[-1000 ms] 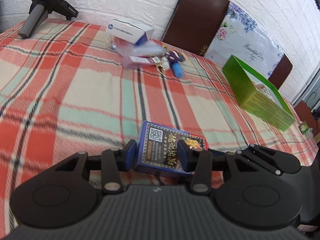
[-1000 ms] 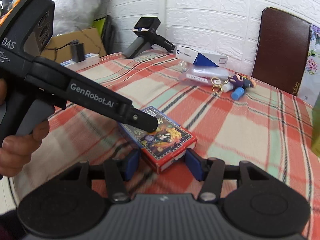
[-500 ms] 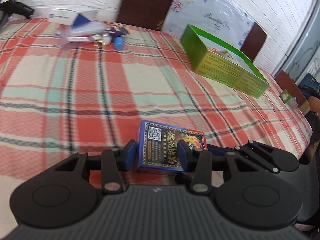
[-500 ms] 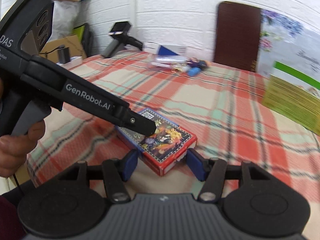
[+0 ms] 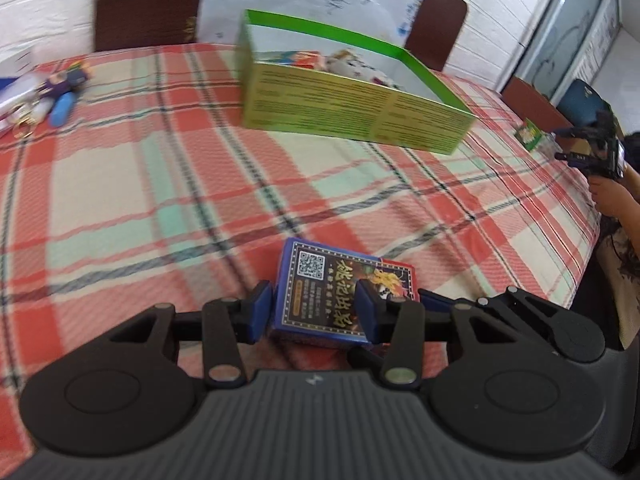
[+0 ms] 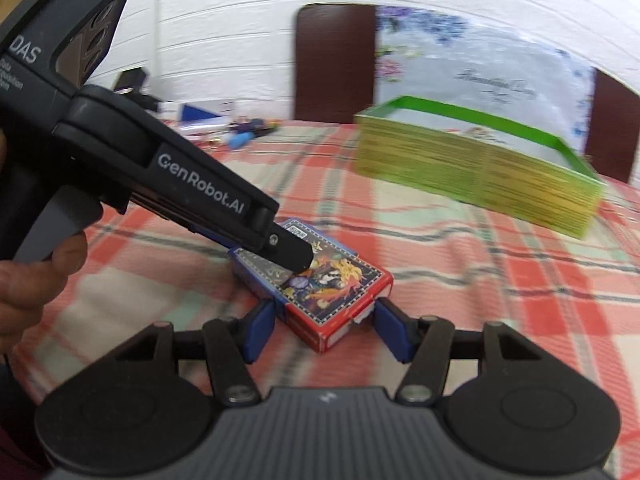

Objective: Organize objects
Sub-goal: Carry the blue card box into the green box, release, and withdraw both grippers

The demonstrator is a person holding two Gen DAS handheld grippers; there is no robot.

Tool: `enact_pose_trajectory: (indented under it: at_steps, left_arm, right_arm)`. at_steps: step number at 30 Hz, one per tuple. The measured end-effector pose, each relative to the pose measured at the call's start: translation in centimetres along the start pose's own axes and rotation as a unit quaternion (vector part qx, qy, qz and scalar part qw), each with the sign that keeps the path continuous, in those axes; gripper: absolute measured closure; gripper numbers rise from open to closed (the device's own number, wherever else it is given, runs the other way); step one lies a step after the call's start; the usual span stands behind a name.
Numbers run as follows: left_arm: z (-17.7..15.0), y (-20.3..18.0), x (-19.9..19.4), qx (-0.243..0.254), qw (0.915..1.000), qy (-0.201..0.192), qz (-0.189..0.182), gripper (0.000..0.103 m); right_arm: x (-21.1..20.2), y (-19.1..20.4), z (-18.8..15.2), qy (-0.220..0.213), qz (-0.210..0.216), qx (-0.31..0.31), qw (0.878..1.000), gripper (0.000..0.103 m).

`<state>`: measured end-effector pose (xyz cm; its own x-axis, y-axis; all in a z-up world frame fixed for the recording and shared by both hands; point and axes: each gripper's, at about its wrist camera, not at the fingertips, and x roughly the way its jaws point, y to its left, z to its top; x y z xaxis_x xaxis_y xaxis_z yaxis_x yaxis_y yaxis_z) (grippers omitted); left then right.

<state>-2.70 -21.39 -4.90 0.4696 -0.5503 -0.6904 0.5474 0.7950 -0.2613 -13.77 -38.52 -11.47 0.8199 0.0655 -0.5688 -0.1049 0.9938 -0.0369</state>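
Risk — card box (image 5: 336,296) slips if the left gripper (image 5: 316,310) loosens; it clamps only the blue end. Box sits low over the plaid tablecloth (image 5: 160,184), well short of the green tray (image 5: 360,116). Right gripper (image 6: 324,326) straddles the red end — contact unclear.

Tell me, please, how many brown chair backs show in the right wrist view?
2: one chair back left of the floral cushion, the other at the far right behind the green box. More may lie outside the frame.
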Motion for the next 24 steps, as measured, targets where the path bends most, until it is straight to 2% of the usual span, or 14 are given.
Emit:
enact_pose_trajectory:
  at_steps: [5, 8, 14, 18, 24]
  left_arm:
    - [1.4, -2.8, 2.5, 0.035, 0.9994, -0.004, -0.008, 0.054]
    - [2.4, -3.2, 3.6, 0.036, 0.9993, -0.004, -0.011, 0.050]
    - [3.4, -2.8, 4.5, 0.037, 0.9993, -0.008, 0.007, 0.037]
    - [3.9, -2.1, 4.6, 0.034, 0.9993, -0.011, 0.010, 0.036]
    - [3.8, -1.8, 4.5, 0.046, 0.9989, -0.013, 0.007, 0.036]
  right_arm:
    - [0.1, -2.8, -0.2, -0.004, -0.043, 0.027, 0.999, 0.045]
    - [0.5, -4.2, -0.1, -0.005, -0.053, 0.045, 0.998, 0.045]
    - [1.2, -5.2, 0.2, -0.008, -0.055, 0.060, 0.997, 0.039]
    - [1.6, -5.3, 0.4, -0.007, -0.054, 0.068, 0.996, 0.038]
    - [0.5, -5.1, -0.3, -0.008, -0.056, 0.074, 0.996, 0.041]
